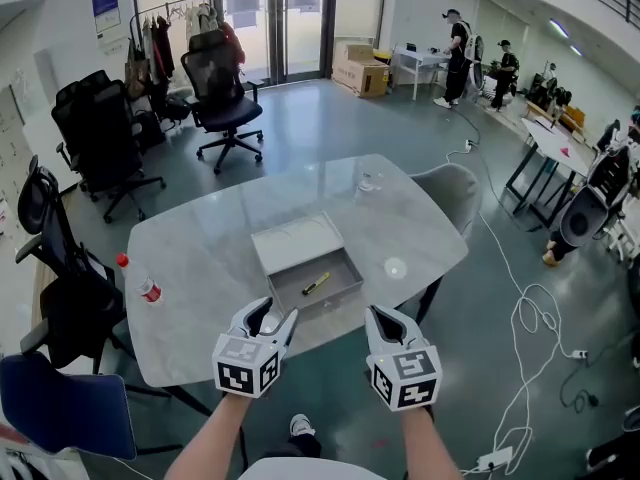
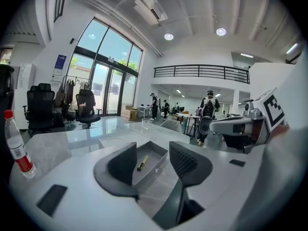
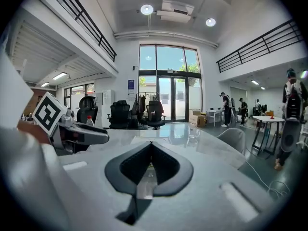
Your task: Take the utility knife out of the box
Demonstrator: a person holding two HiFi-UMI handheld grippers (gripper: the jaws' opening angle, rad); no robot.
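The left gripper has its jaws released, standing well apart with nothing between the pads; through the gap in its own view the open box shows ahead. The right gripper has its jaws clenched, tips together, on nothing. Both hover side by side at the near edge of the counter, just short of the box, each pointing slightly downward.

The utility knife, slim and yellow with a dark part, lies flat on the floor of the grey box, roughly in the middle, slanted, clear of the walls. The pale lid lies just behind the box. Off to the left stands a red-capped water bottle, and a glass sits near the far edge.

From where I stand this looks like the approach: the box is already open and the knife untouched. The next move, I'd judge, calls for the open left jaws to go over the near wall and down, turned to straddle the knife across its narrow width. Then they close and lift it clear of the rim.
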